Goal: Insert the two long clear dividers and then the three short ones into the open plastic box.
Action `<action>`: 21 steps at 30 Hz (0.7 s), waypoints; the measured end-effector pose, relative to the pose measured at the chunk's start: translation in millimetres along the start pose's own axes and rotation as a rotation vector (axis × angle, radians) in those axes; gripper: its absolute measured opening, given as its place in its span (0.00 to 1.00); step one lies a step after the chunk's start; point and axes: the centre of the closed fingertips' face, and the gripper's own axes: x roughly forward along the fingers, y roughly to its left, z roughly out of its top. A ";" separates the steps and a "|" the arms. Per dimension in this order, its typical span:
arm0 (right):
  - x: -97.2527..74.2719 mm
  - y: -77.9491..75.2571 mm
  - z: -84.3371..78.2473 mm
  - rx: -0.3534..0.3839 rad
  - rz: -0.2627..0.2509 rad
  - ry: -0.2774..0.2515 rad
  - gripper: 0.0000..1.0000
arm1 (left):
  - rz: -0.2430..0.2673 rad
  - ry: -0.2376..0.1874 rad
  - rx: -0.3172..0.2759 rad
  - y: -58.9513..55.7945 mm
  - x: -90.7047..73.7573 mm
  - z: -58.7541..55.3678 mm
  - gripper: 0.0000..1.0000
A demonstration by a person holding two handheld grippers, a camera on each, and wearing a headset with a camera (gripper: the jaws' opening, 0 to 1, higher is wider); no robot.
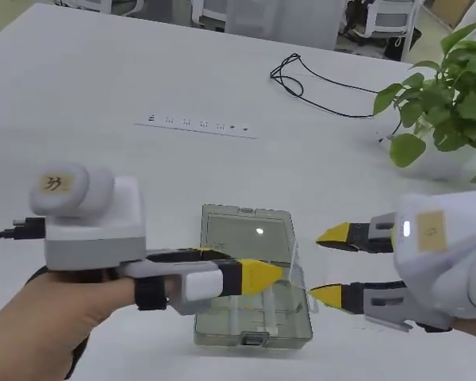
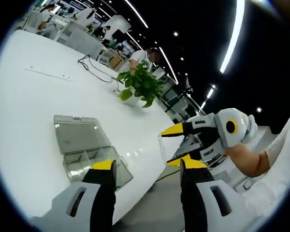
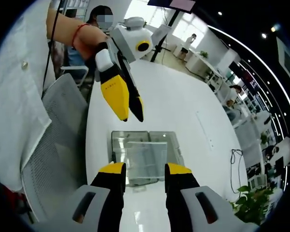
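Open plastic box [image 1: 214, 329] on white table [image 1: 103, 95], 6 o'clock in head view, lid laid flat behind it. Right gripper [image 1: 325, 265] at 4 o'clock, jaws wide, tips pressing opposite edges of 1 clear divider [image 3: 146, 162], held over box. Left gripper [image 2: 147, 164] at 8 o'clock, fingers apart, holding nothing, tips just beside divider. Potted plant [image 1: 444, 87] at 2 o'clock.

An open-plan office with white desks [image 2: 79, 43], mesh chair [image 3: 58, 159], strip ceiling lights [image 2: 234, 36]

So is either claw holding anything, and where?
The right gripper seems to pinch a clear divider by its two opposite edges; the left gripper holds nothing.
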 end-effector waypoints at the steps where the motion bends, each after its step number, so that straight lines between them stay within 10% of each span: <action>1: 0.1 1.0 1.0 -0.005 0.001 0.002 0.33 | -0.002 -0.001 -0.005 -0.1 1.4 0.0 0.50; 21: 4.7 11.2 17.8 -0.087 0.021 0.033 0.33 | -0.090 0.028 -0.119 -15.7 25.7 -6.8 0.21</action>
